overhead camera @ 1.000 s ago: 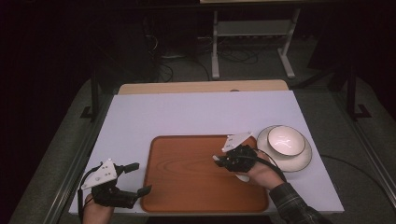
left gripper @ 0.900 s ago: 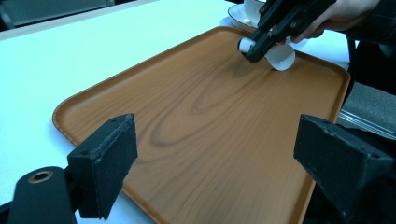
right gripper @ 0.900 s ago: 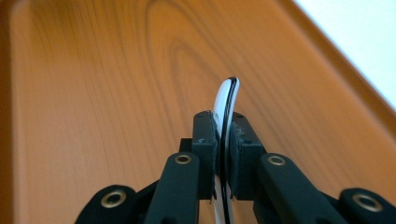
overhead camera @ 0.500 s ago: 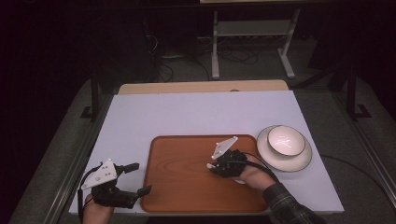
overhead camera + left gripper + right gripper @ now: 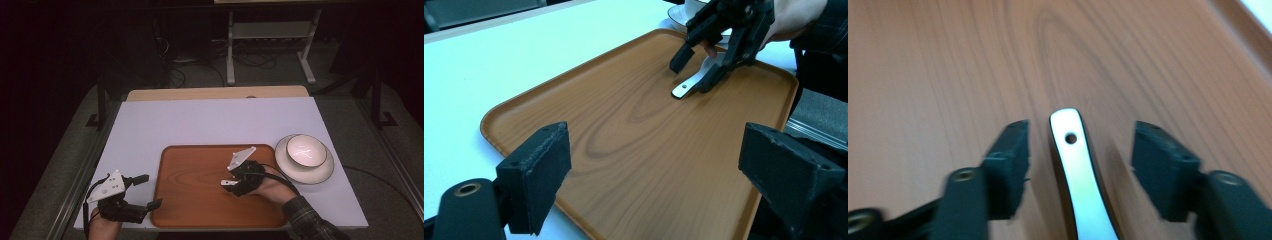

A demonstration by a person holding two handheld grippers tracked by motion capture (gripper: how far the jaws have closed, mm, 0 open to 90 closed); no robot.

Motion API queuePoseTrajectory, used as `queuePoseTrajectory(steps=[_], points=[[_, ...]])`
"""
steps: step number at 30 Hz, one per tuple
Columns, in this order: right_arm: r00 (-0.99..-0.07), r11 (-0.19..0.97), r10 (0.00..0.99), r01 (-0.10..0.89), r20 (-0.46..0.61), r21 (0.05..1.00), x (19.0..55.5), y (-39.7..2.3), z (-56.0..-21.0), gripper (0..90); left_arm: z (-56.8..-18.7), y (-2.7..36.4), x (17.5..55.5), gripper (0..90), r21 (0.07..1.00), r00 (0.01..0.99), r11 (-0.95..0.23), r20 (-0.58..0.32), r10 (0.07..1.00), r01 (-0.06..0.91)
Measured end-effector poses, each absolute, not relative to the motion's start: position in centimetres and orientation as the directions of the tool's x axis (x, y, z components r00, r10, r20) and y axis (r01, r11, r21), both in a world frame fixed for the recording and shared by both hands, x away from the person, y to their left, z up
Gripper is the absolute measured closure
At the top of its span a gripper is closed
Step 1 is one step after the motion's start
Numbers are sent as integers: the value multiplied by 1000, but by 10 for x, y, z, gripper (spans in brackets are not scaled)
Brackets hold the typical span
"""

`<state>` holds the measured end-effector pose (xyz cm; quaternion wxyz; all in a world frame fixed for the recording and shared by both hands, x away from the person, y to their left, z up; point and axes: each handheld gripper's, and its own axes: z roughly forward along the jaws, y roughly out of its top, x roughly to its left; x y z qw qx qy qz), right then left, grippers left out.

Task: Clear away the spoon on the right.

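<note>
High view: right gripper (image 5: 234, 176) jaws just opening, straddling spoon (image 5: 1079, 177) on tray (image 5: 190, 200); bowl (image 5: 306, 151) beside; left gripper (image 5: 142, 191) spread.

Spoon (image 5: 228, 182) on tray (image 5: 190, 200) mid-table, bowl (image 5: 305, 150) on plate (image 5: 300, 174) just right of tray

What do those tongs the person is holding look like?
Both tongs are black. The left tongs carry a pale grey three-cornered plate and end in two blocky, rough-faced pads. The right tongs have the same plate and trail a black cable. A dark plaid sleeve covers that forearm.
</note>
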<state>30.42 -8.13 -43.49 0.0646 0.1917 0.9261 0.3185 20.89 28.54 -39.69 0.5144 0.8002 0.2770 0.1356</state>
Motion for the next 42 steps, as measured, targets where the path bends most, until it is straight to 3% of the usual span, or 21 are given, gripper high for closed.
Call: queuePoseTrajectory(steps=[5,16,24,42], points=[[-909,654,414,330,43,681,300,-94,-425,243,-397,286,209,130,899,811,-317,-68,581,303],[-879,474,471,316,67,822,284,-134,-399,143,-396,284,209,130,899,816,-321,-66,574,299],[-868,393,495,257,32,883,267,-161,-383,135,-396,284,208,130,902,821,-318,-66,567,293],[-797,247,599,268,71,931,242,-225,-381,133,-396,282,208,130,900,838,-329,-69,541,287]])
